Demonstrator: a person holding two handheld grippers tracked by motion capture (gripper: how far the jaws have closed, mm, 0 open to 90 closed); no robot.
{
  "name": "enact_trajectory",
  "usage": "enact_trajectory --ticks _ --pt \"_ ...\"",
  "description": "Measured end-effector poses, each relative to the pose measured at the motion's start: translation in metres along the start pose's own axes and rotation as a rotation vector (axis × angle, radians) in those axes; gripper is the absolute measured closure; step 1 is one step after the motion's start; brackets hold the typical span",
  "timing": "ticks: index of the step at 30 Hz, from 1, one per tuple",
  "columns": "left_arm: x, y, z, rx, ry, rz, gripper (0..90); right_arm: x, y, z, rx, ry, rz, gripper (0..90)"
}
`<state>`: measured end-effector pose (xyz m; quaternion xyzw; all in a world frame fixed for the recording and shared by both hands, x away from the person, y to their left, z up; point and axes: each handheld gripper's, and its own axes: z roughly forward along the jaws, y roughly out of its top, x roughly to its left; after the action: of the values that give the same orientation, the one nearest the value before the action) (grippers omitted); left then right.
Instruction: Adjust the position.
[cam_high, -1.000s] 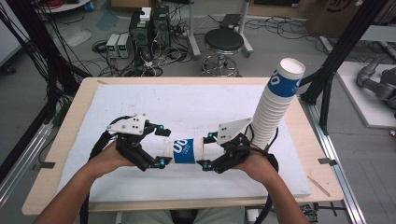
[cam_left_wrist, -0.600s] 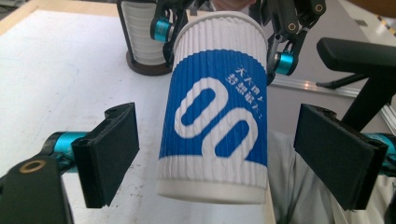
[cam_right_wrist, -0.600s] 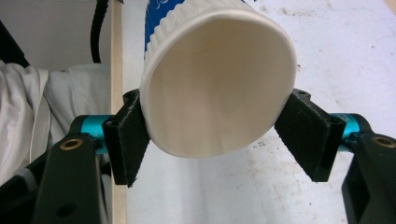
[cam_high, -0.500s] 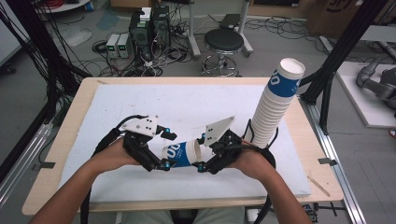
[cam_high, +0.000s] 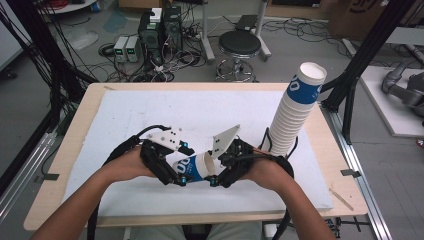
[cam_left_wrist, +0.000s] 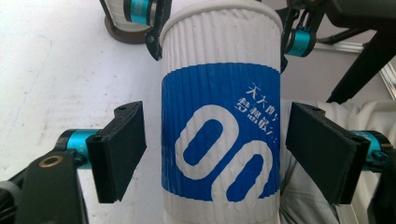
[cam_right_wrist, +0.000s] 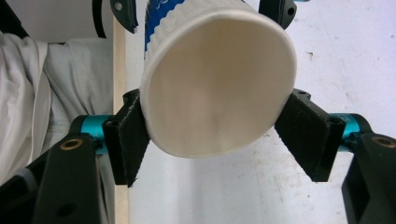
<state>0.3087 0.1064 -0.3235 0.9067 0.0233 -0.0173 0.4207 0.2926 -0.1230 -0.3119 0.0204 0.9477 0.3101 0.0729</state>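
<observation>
High view: a paper cup lies sideways between left gripper and right gripper, above the white mat.
Left gripper view: its jaws have just been closing, pads still clear of the blue band. Right gripper view: pads pinch the open rim oval. Beyond the right gripper stands a cup stack; behind the table, a stool and cables.

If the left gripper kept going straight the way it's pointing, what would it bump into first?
Probably the right gripper. The left gripper points along the paper cup, whose sides lie between its closing jaws without touching the pads. The right gripper holds the cup's far rim, so it likely comes first, though depth is hard to judge.
</observation>
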Motion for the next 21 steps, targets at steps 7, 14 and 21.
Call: enact_trajectory --ticks 7,14,21 --pt "0.0 0.006 0.005 0.062 -0.013 0.015 23.2 0.001 0.007 0.002 0.049 -0.002 -0.026 29.0" --pt "0.001 0.006 0.01 0.095 -0.023 0.018 26.8 0.003 0.011 0.005 0.09 0.002 -0.031 29.0" --pt "0.001 0.004 0.015 0.119 -0.037 0.026 30.3 0.005 0.014 0.008 0.133 0.002 -0.046 29.8"
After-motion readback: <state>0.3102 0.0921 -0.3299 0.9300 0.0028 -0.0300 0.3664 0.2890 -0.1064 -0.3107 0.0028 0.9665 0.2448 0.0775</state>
